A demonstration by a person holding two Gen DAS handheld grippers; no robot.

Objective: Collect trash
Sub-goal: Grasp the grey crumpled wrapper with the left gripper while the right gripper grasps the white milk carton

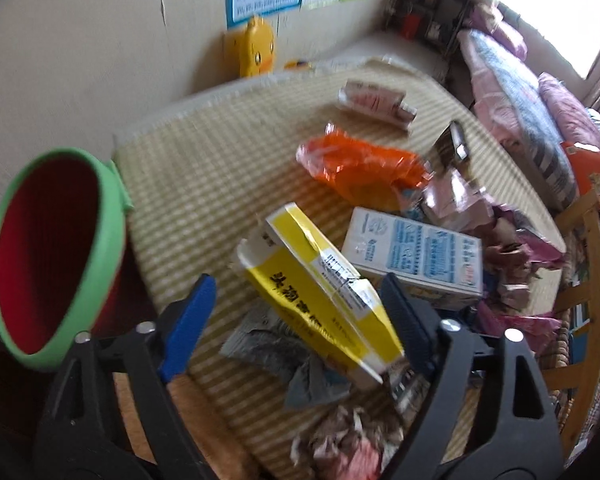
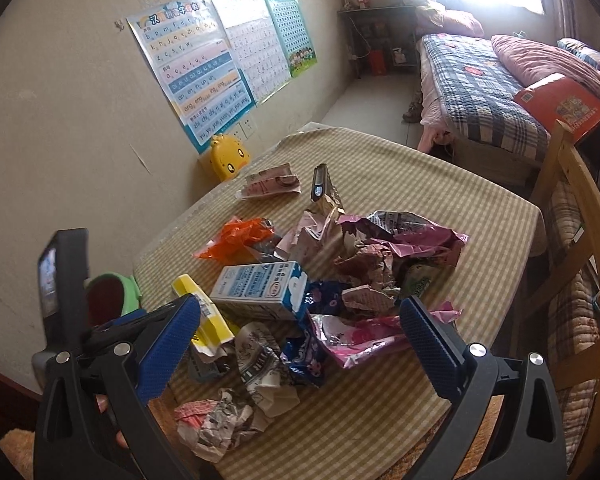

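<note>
yellow box [image 1: 324,292] with black lettering | blue-and-white carton [image 1: 416,254] | orange wrapper [image 1: 360,168] | tablecloth [image 1: 204,184] beige-and-cream checked | bin [image 1: 56,256] green rim, red inside

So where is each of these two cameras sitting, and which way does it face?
Left wrist: on the left gripper, tilted down at the yellow cardboard box between its open jaws.
Right wrist: on the right gripper, looking over the littered table; its open jaws and the person's fingers show.
Shared: the yellow box, white-and-blue carton, green-rimmed red bin.
</note>
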